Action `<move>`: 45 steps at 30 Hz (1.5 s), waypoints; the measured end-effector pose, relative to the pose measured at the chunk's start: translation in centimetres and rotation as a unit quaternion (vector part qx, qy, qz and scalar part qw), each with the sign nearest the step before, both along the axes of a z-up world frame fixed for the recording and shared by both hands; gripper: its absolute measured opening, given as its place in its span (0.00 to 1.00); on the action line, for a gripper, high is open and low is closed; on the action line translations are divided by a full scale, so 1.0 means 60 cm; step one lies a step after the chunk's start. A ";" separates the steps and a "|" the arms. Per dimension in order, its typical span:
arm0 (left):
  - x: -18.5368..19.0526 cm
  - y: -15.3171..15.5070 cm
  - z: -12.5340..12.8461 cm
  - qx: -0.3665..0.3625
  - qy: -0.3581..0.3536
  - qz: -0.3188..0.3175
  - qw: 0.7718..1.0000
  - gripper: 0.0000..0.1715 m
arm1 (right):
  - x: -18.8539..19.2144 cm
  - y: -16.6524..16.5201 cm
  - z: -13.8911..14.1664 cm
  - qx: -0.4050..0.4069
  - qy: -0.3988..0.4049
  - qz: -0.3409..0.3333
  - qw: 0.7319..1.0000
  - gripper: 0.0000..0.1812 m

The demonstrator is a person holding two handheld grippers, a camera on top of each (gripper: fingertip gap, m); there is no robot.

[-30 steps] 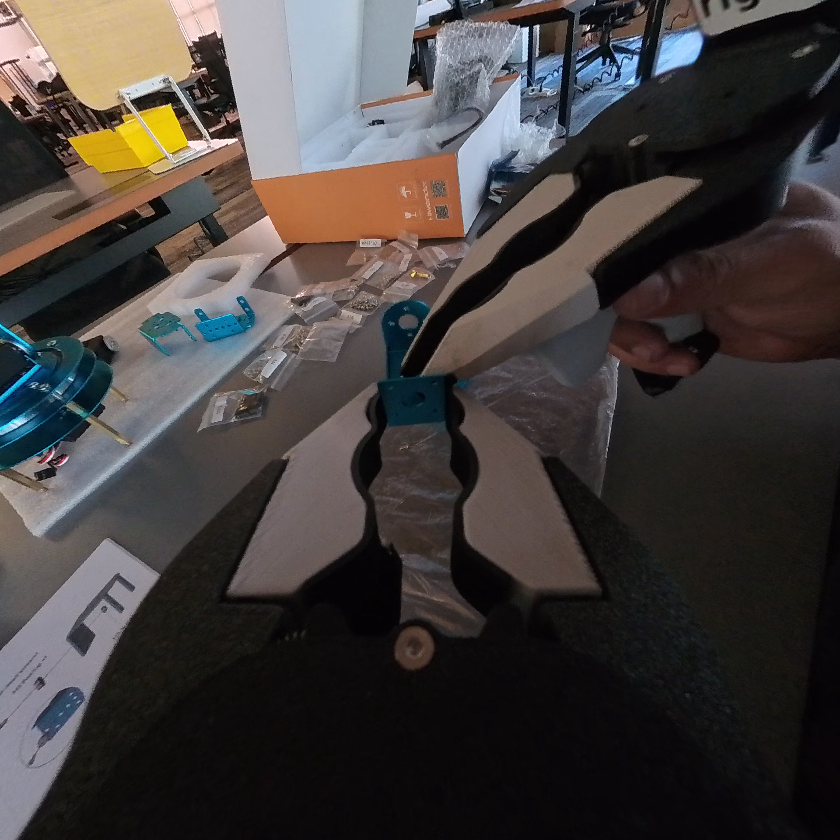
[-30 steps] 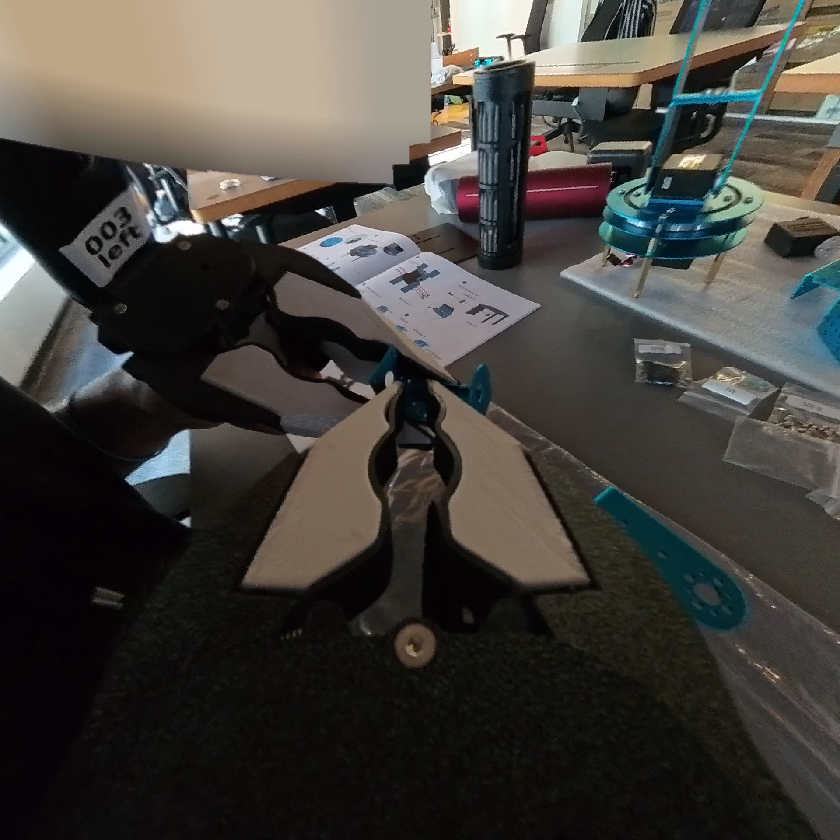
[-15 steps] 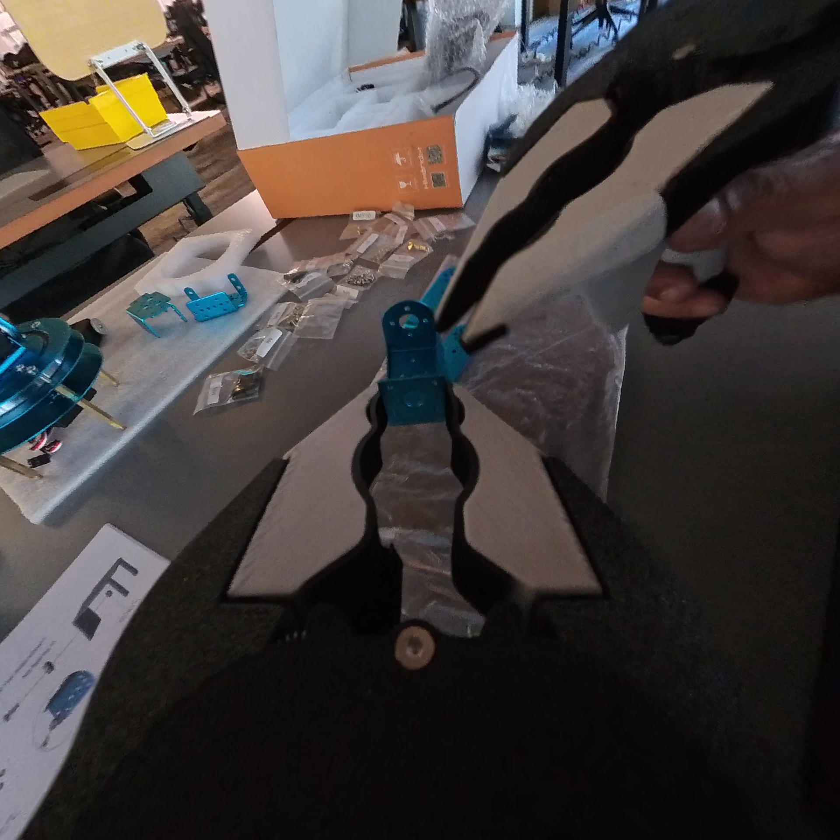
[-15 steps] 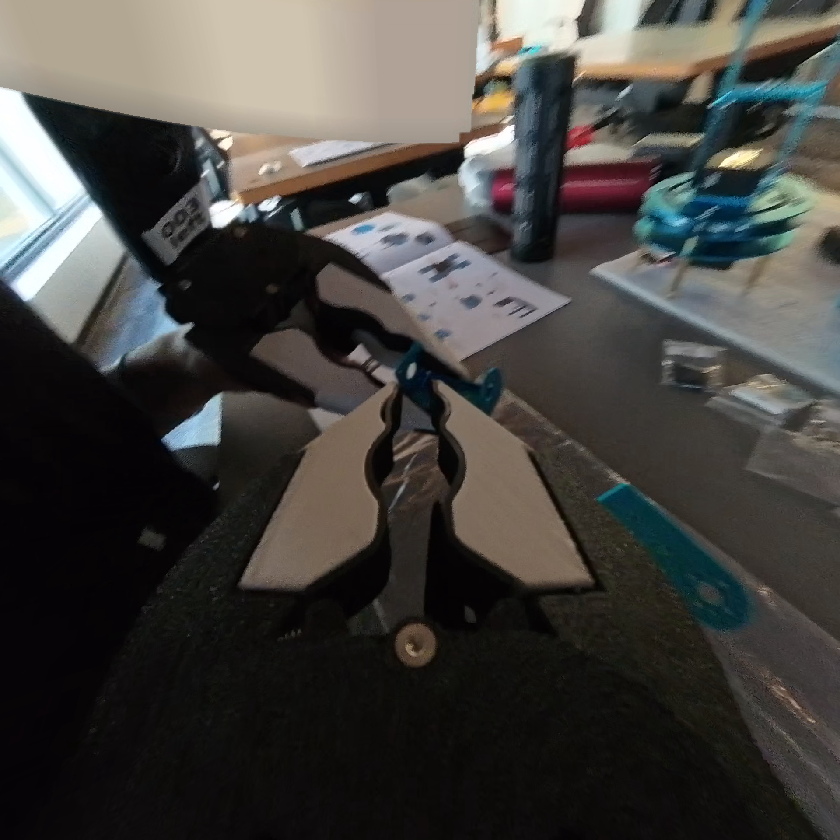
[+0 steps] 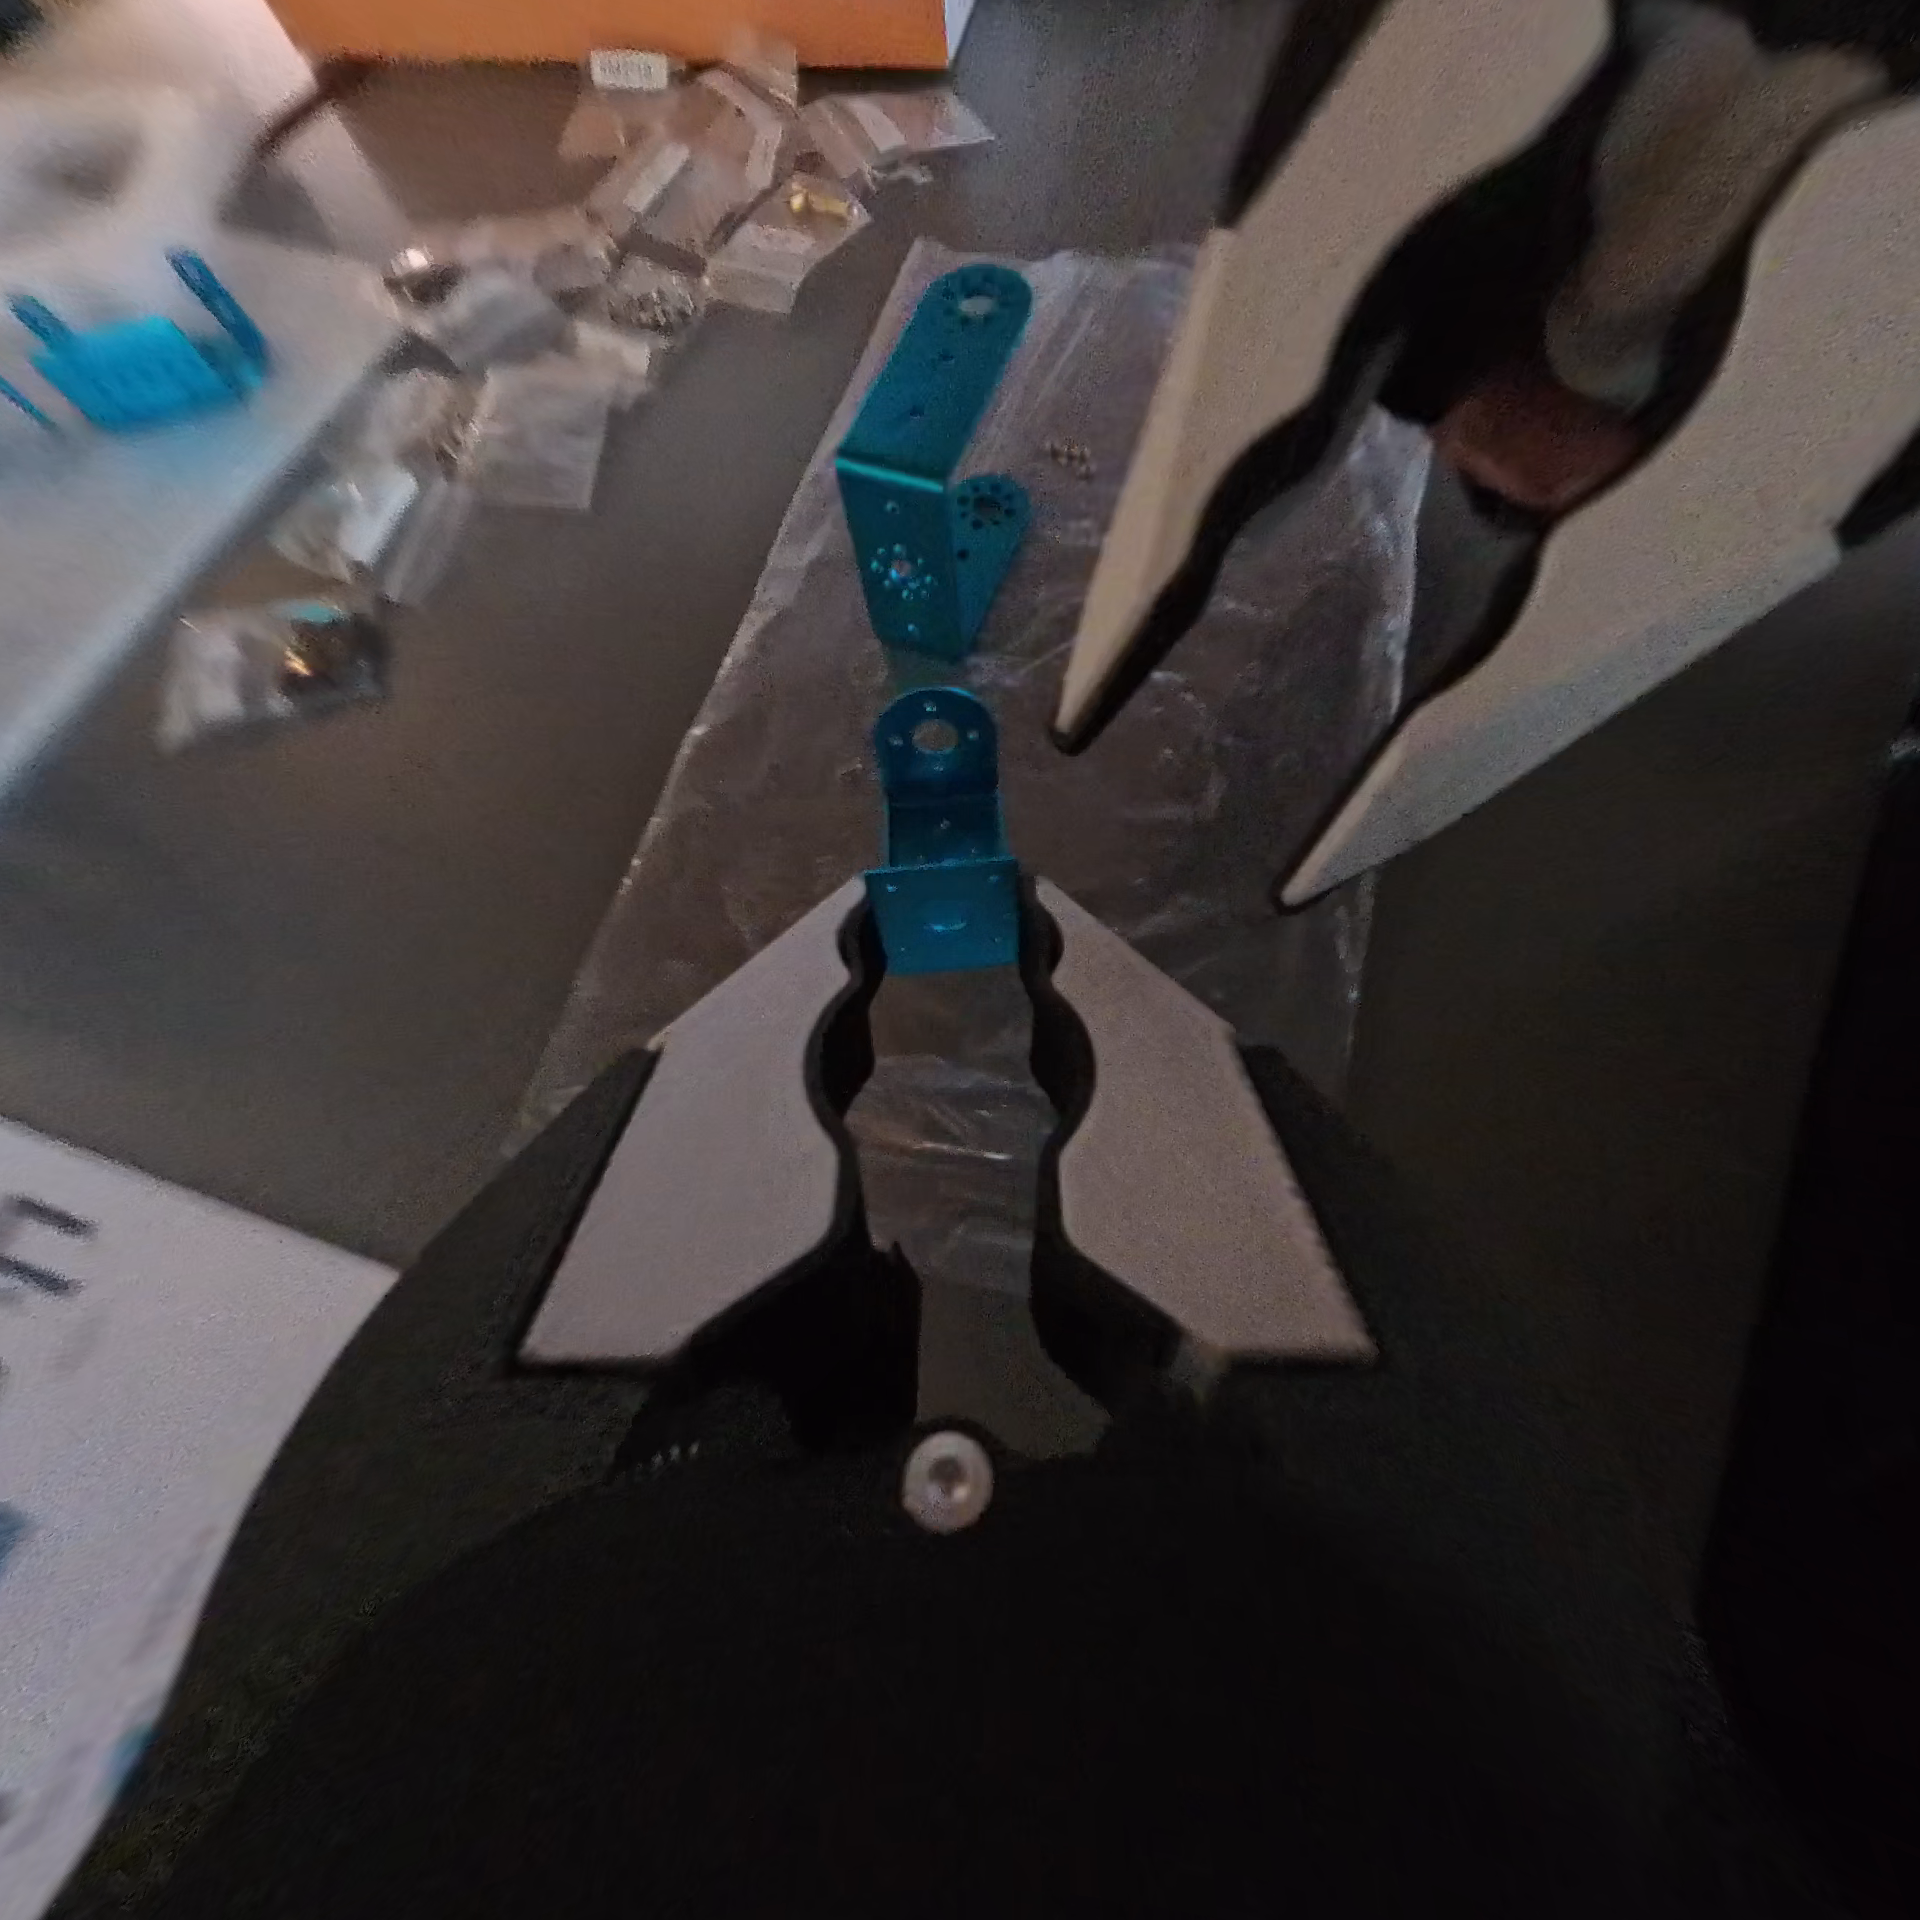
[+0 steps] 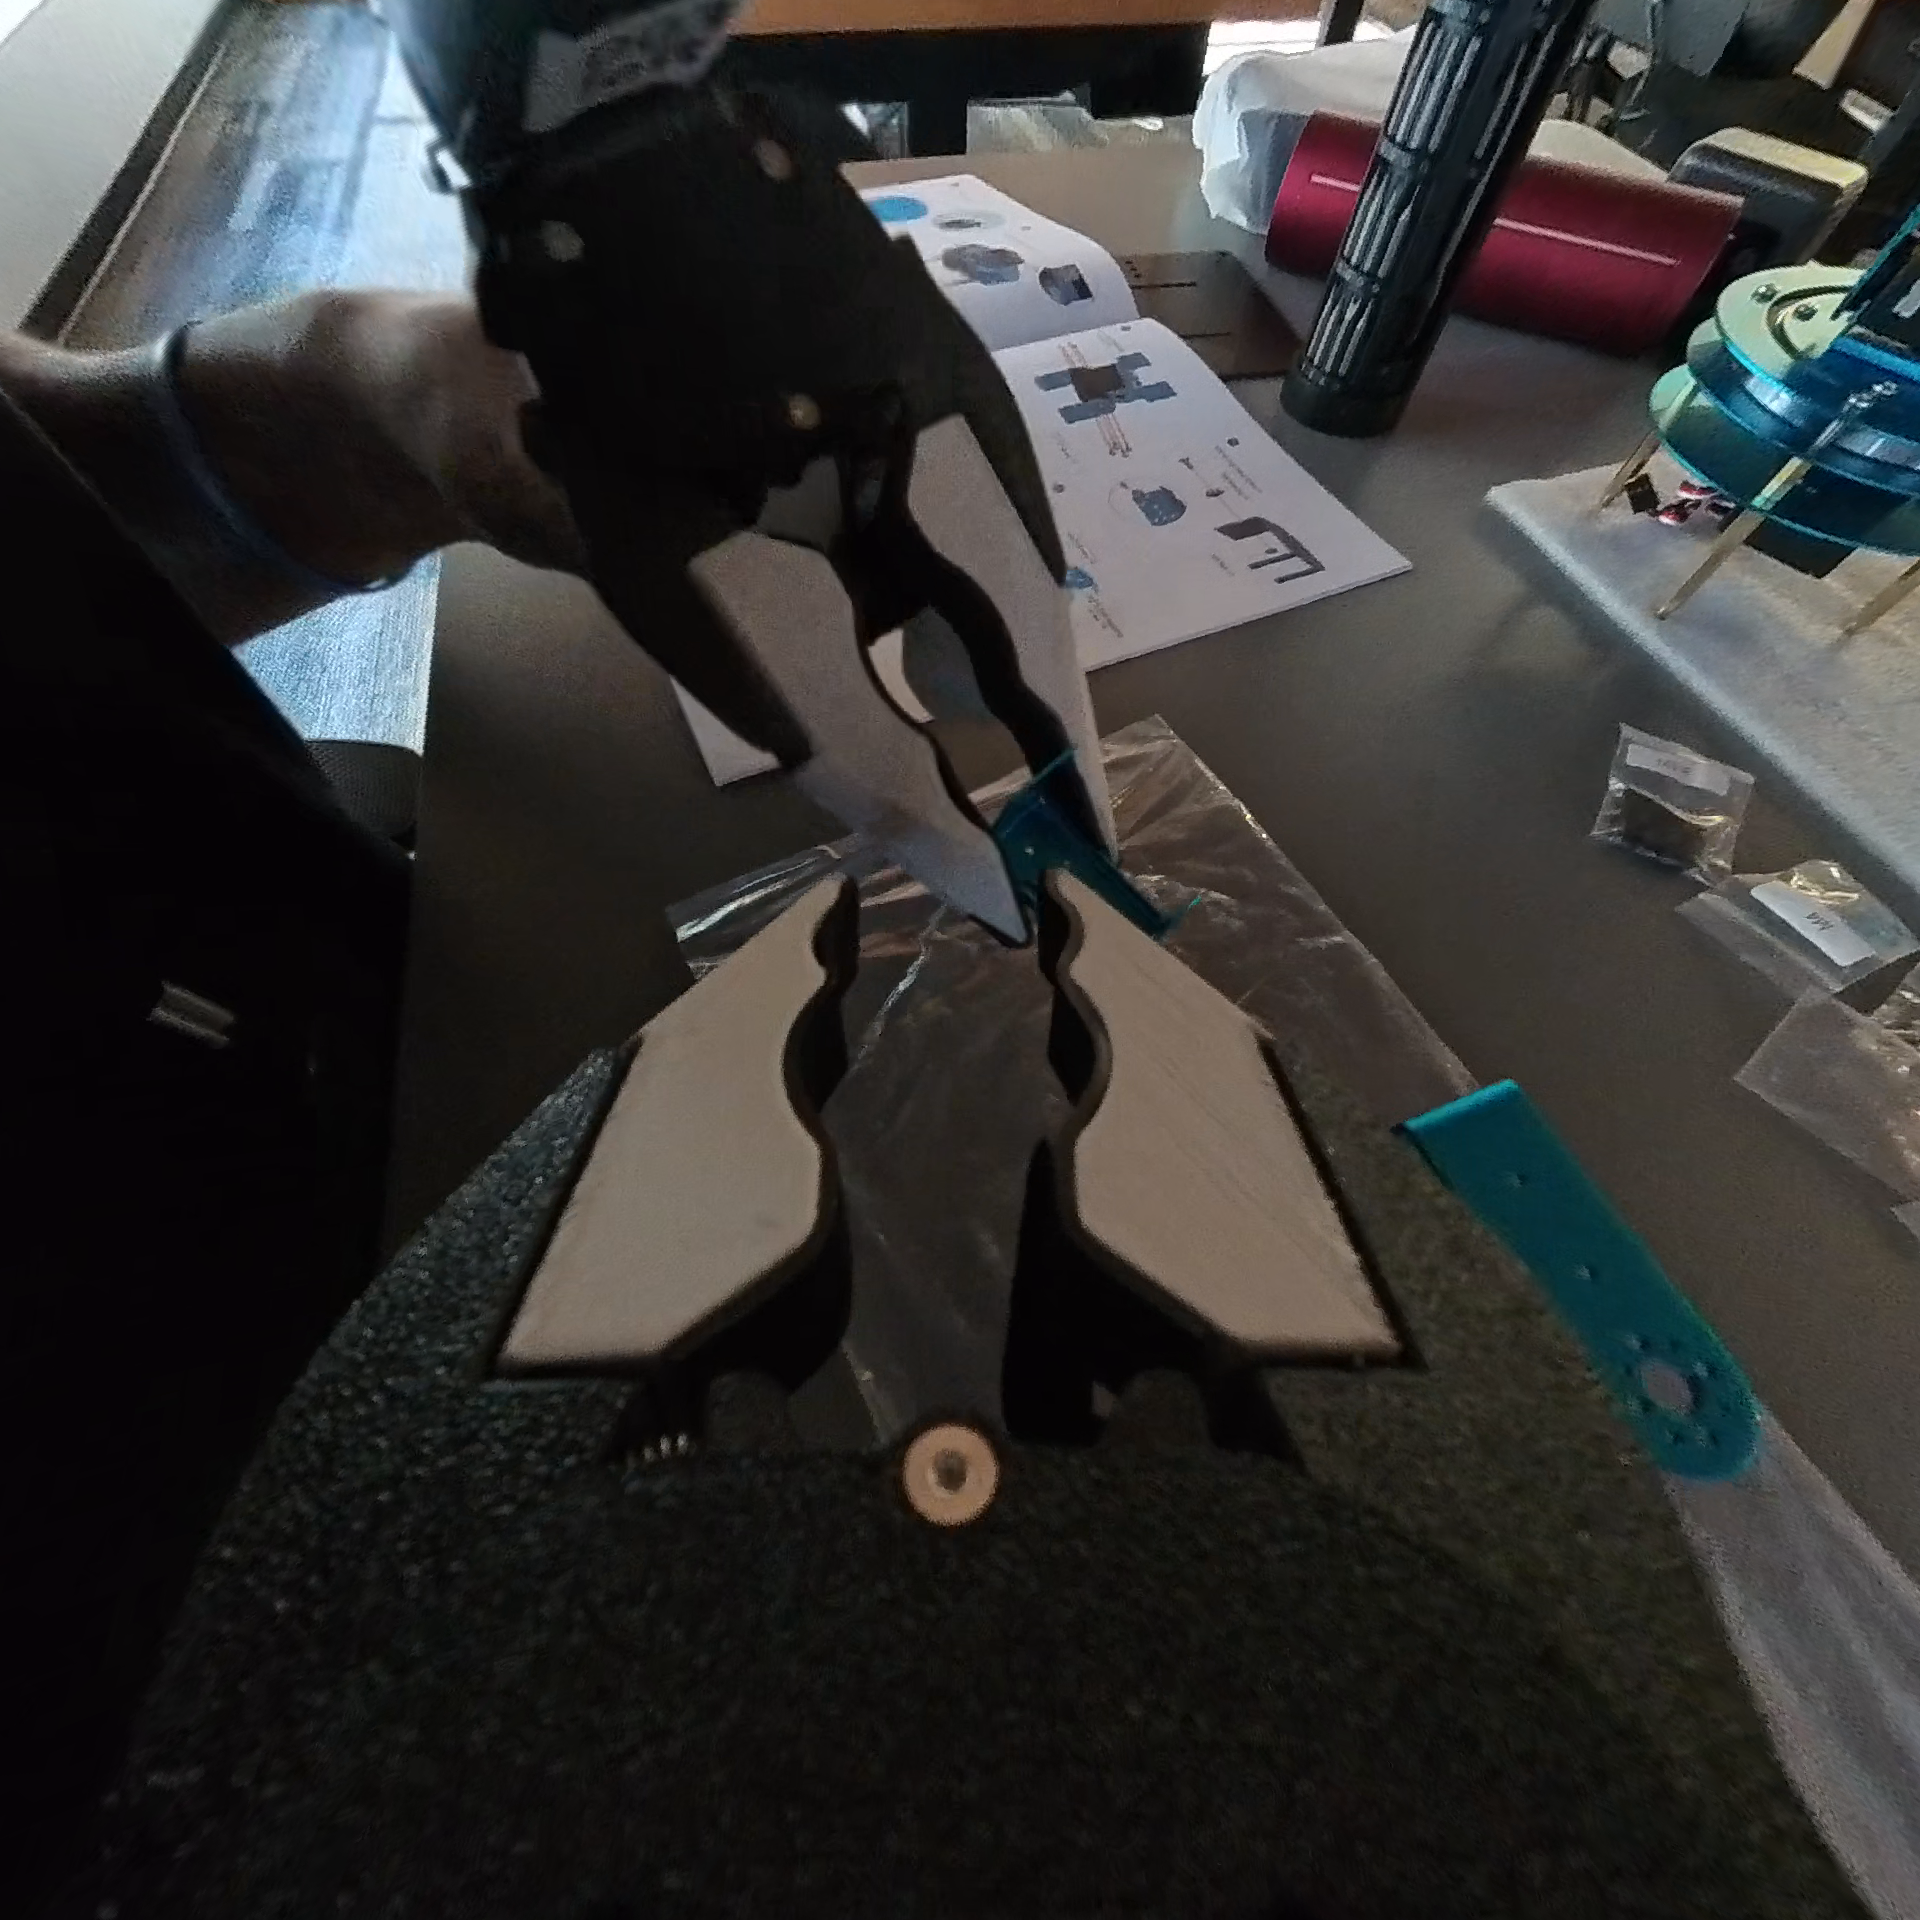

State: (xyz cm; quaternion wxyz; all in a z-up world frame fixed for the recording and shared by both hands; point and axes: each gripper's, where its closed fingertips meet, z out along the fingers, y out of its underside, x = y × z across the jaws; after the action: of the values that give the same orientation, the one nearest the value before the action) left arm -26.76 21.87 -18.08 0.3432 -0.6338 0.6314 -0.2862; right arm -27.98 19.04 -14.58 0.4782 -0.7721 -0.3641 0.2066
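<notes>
The left gripper point(image 5: 943, 925) pinched a small blue bracket point(image 5: 940, 831) at its tips, above a clear plastic bag point(image 5: 1226, 623). Just beyond lay a larger blue bracket point(image 5: 925, 488). The right gripper point(image 5: 1174, 821) hovered alongside, fingers parted, empty. Farther off: small parts bags point(image 5: 540, 343), an orange box point(image 5: 623, 31).

Motion blur is smearing the small clear bags point(image 5: 582, 312) and blue bracket point(image 5: 135, 358) on the counter's far left, so their contents are staying unreadable. The picture's top edge is cutting off the orange box point(image 5: 613, 31). The left tool point(image 6: 1049, 873) is hiding most of the small blue bracket point(image 6: 1081, 857) in its grip.
</notes>
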 end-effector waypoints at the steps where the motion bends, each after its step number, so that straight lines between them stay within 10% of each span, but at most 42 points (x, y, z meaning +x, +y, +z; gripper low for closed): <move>1: 0.000 0.000 -0.002 -0.032 -0.005 0.003 0.999 0.14 | 0.004 0.001 -0.002 -0.001 0.000 -0.006 1.000 0.19; 11: 0.004 -0.012 -0.003 0.028 -0.005 -0.022 0.999 0.14 | 0.032 0.002 -0.009 -0.015 0.041 -0.044 0.998 0.17; 24: -0.082 0.059 0.012 0.053 -0.011 0.097 0.994 0.14 | 0.029 0.056 -0.109 -0.146 -0.087 -0.079 0.982 0.07; 45: -0.077 0.072 0.022 0.090 -0.039 0.037 0.994 0.14 | 0.023 0.066 -0.116 -0.150 -0.083 -0.098 0.980 0.00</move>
State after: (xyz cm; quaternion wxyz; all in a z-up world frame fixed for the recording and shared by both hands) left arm -31.36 26.20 -16.78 0.4338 -0.6115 0.6169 -0.2394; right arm -26.58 23.03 -21.52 0.3427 -0.8816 -0.2897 0.1464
